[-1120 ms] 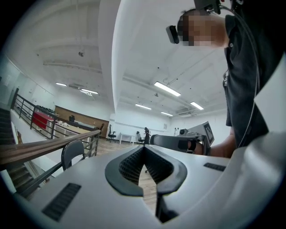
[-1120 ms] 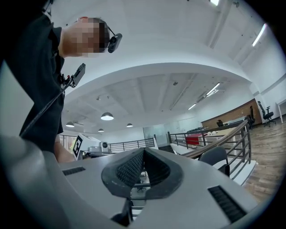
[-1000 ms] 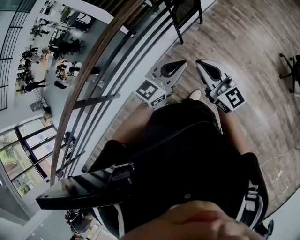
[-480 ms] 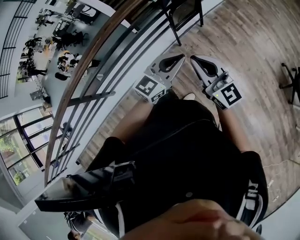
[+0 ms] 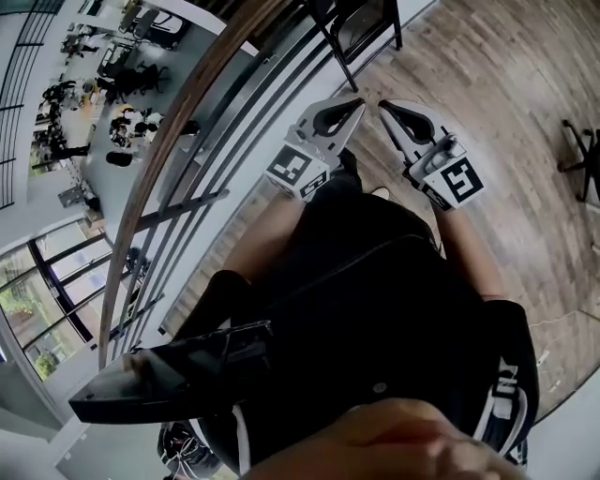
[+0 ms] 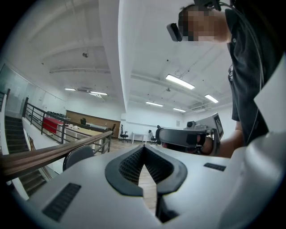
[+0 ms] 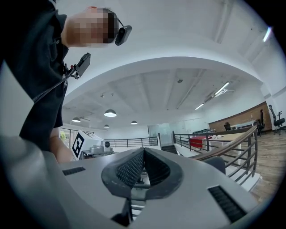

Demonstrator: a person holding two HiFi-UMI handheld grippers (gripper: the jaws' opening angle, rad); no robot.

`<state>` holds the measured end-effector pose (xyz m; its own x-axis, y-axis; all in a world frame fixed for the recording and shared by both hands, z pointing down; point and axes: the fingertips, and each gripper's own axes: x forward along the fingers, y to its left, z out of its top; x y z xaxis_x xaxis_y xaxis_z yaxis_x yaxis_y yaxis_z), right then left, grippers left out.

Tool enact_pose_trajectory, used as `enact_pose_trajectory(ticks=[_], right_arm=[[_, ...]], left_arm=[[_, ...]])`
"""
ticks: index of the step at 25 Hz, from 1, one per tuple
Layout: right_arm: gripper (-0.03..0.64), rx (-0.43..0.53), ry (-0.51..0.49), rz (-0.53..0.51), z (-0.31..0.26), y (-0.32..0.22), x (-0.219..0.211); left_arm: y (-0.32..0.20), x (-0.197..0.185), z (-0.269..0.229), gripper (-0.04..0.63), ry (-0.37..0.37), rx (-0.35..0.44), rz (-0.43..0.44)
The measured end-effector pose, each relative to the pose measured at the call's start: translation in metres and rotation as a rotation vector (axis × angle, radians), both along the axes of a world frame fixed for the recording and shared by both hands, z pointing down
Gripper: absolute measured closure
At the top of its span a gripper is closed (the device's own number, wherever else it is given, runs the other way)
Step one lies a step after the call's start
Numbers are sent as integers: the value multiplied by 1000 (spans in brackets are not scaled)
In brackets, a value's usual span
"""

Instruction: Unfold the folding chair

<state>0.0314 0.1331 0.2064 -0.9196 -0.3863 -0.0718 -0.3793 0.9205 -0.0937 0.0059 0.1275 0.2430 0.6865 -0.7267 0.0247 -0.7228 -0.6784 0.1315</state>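
Black-framed folding chair stands far ahead, not yet reached; my left gripper and right gripper are clamped together, empty. Next I'd close in and open them.

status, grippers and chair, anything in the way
Left gripper and right gripper both shut, empty. Chair ahead by the railing, not yet touched. No obstacle seen between.

Bright, even indoor light. Long white ceiling strip lamps glow on the right in the left gripper view, and round ceiling lamps in the right gripper view. Daylight glares through tall glass windows near left. Fisheye bends the brown wooden handrail; corners vignette black. The pale grey plastic left gripper looks soft up close.
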Motion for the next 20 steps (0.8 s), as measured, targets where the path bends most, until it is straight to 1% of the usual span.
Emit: enact_pose_trajectory(ticks=[3, 5, 7, 11, 15, 17, 20], right_arm=[[609, -2, -12, 6, 0, -24, -18], [609, -9, 16, 14, 5, -44, -32], [609, -12, 39, 28, 10, -71, -46], [609, -11, 24, 53, 17, -130, -77], [609, -17, 43, 94, 32, -179, -105], [609, -25, 51, 111, 37, -194, -116], [609, -37, 72, 133, 50, -221, -131]], left_arm=[[-26, -19, 2, 592, 13, 9, 0], [-48, -34, 5, 592, 28, 11, 1], [-74, -49, 10, 592, 43, 8, -1], [-132, -81, 22, 592, 62, 30, 2], [-179, -114, 43, 592, 73, 45, -14], [-196, -130, 56, 592, 61, 39, -30], [-226, -149, 82, 592, 62, 0, -54]])
